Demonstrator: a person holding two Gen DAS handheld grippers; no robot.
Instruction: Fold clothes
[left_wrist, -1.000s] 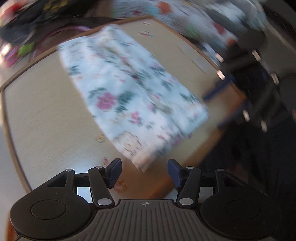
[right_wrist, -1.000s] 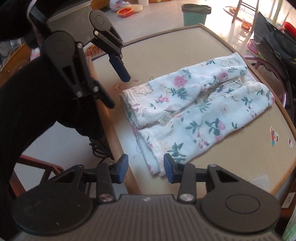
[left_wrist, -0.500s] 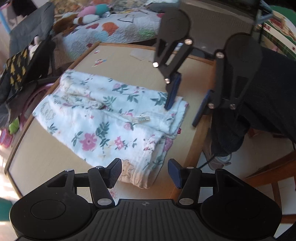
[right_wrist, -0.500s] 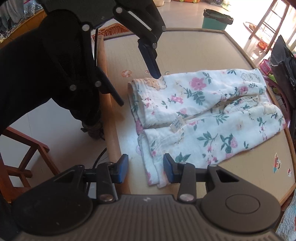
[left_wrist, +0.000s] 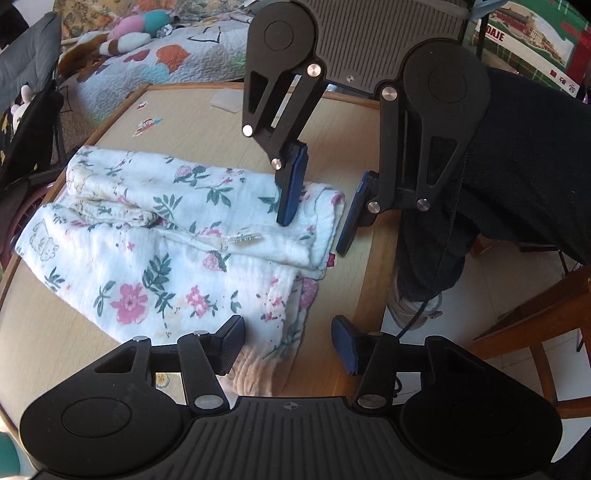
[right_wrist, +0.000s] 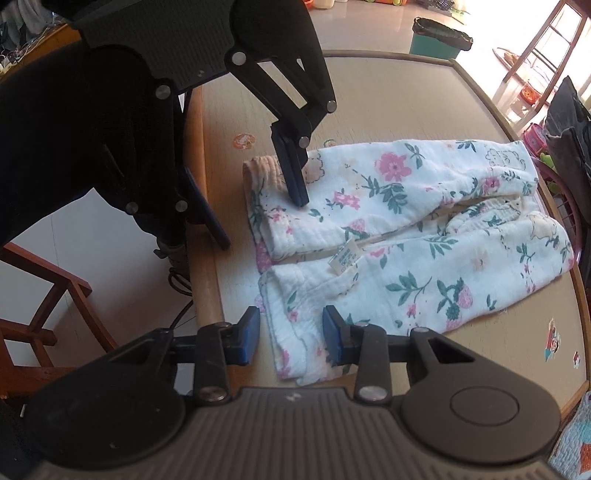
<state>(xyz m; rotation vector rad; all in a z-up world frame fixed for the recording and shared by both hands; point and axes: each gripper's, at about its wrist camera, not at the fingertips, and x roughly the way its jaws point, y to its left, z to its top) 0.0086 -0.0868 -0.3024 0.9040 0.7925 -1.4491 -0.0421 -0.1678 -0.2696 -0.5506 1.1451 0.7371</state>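
Nearest the left wrist camera, the left claw (left_wrist: 288, 341) stands spread over the near corner of the flowered garment (left_wrist: 155, 236), its jaws just closing, pads not yet pressing cloth. The right claw (right_wrist: 290, 334) likewise straddles the other waist corner, narrowing but unpinched. The garment lies flat on the desk (right_wrist: 388, 107), stretching toward two o'clock in the right view. Beyond, at twelve, stands a bin (right_wrist: 439, 38).
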